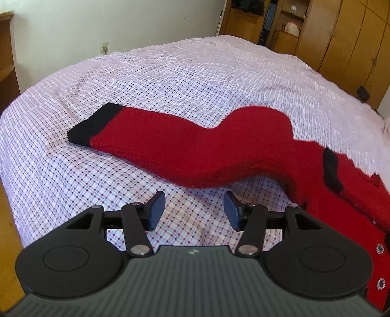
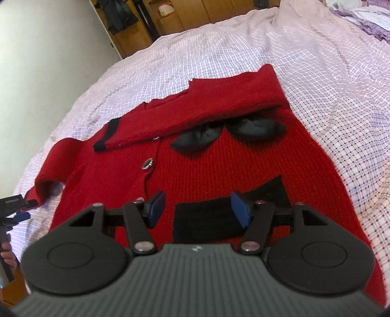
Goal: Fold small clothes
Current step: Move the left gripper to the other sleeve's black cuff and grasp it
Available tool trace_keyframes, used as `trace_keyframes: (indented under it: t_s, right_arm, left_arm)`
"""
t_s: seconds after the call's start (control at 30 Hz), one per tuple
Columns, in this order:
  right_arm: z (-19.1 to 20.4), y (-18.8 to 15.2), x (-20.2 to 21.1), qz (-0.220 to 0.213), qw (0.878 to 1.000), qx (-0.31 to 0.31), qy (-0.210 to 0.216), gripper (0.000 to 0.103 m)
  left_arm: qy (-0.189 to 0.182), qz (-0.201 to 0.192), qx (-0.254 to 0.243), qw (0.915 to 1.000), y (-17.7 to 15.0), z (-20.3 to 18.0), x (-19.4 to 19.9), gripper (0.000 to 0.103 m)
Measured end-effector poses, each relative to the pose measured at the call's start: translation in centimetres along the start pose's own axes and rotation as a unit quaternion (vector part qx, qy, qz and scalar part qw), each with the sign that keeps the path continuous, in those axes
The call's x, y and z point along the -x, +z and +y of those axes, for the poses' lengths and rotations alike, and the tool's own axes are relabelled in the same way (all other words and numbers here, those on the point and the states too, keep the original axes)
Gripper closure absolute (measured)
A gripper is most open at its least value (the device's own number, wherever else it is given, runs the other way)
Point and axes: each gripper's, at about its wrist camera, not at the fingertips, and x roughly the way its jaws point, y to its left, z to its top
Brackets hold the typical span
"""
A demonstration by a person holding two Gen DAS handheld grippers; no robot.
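Observation:
A small red knitted cardigan (image 2: 219, 161) lies flat on the checked bed sheet (image 2: 341, 97), front up, with a black bow (image 2: 195, 141) and silver buttons (image 2: 147, 163). One sleeve is folded across its chest and ends in a black cuff (image 2: 107, 136). The other sleeve (image 1: 185, 148) stretches out to the left, with its black cuff (image 1: 93, 125) on the sheet. My left gripper (image 1: 195, 207) is open just short of that sleeve, with only sheet between its fingers. My right gripper (image 2: 198, 207) is open over the black pocket (image 2: 207, 219) near the hem, pads not pressing it.
Wooden wardrobes (image 1: 341, 36) stand past the far side of the bed and a white wall (image 1: 97, 22) at the left. A heap of lilac cloth (image 2: 365, 17) lies at the far right of the bed. The left gripper (image 2: 17, 212) and a hand (image 2: 7, 258) show at the right view's left edge.

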Motion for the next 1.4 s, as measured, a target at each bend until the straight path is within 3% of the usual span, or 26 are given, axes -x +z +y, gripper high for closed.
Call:
trace_keyframes:
  t_s: [0.2, 0.33, 0.53, 0.83, 0.97, 1.03, 1.1, 1.17, 1.4]
  right_arm:
    - [1.0, 0.3, 0.9, -0.015, 1.000, 0.009, 0.005, 0.040]
    - [1.4, 0.4, 1.4, -0.024, 0.999, 0.022, 0.002, 0.040]
    - [1.2, 0.3, 1.0, -0.021, 1.000, 0.017, -0.007, 0.040]
    - [0.9, 0.0, 0.4, -0.014, 1.000, 0.009, -0.008, 0.040]
    - [0.7, -0.1, 0.4, -0.013, 1.000, 0.007, -0.009, 0.040]
    - [0.6, -0.2, 0.5, -0.014, 1.000, 0.007, -0.011, 0.040]
    - [0.4, -0.2, 0.6, -0.015, 1.000, 0.005, -0.013, 0.040]
    - [0.2, -0.3, 0.7, -0.017, 1.000, 0.005, -0.013, 0.040]
    - [0.1, -0.4, 0.7, -0.019, 1.000, -0.004, -0.007, 0.040]
  left_arm:
    - [-0.020, -0.006, 0.063, 0.9978, 1.4, 1.3, -0.9, 0.044]
    - [-0.018, -0.002, 0.124, 0.9921, 2.2, 2.1, -2.1, 0.044]
    - [-0.066, 0.035, 0.247, 0.9662, 1.5, 3.6, -3.8, 0.044]
    - [-0.053, 0.017, 0.278, 0.9591, 1.7, 2.0, -5.7, 0.039]
    - [-0.043, -0.003, 0.260, 0.9647, 2.7, 1.0, -7.5, 0.039]
    - [-0.039, -0.019, 0.228, 0.9728, 3.2, 0.8, -8.1, 0.051]
    - [-0.027, -0.031, 0.185, 0.9818, 3.9, 0.4, -8.4, 0.076]
    - [-0.035, -0.056, 0.150, 0.9864, 4.2, 0.1, -7.6, 0.084]
    - [-0.087, -0.135, 0.064, 0.9849, 6.6, -2.6, -2.7, 0.086]
